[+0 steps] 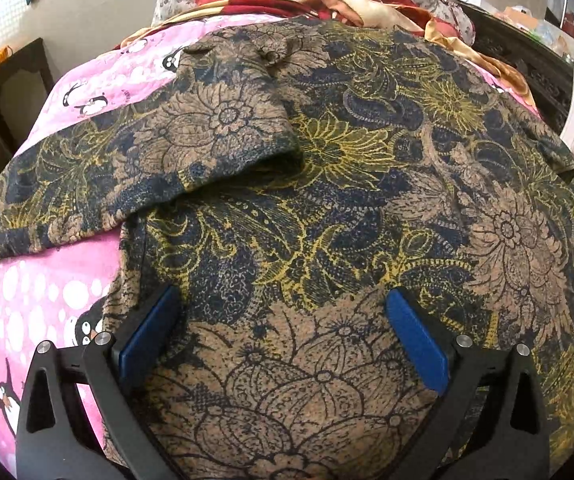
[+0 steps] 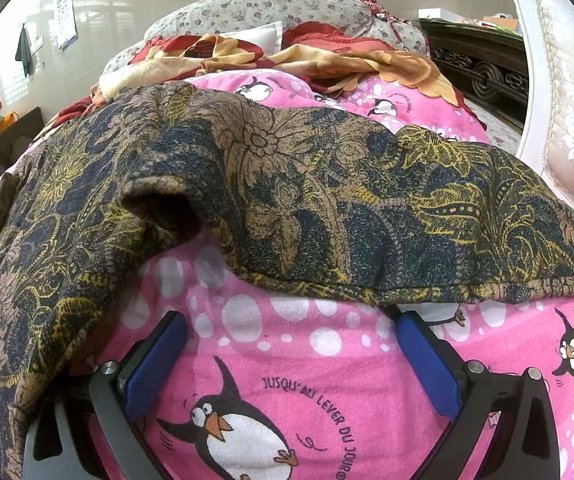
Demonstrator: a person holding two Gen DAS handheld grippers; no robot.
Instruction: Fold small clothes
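Left gripper (image 1: 283, 304) is hovering with jaws spread apart over the floral garment (image 1: 327, 208), gripping nothing. Right gripper (image 2: 291, 332) is likewise gaping wide over the pink penguin blanket (image 2: 307, 380), just beside the garment's hem. Garment is lying spread on the blanket, one sleeve (image 1: 215, 120) folded inward.

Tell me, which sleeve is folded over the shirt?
The sleeve lying across the shirt's body in the left wrist view; the other sleeve lies spread on the pink penguin blanket.

We see a brown, navy and yellow floral garment (image 1: 327, 184) spread flat on the pink penguin blanket (image 1: 27, 300), one sleeve (image 1: 215, 128) folded inward.
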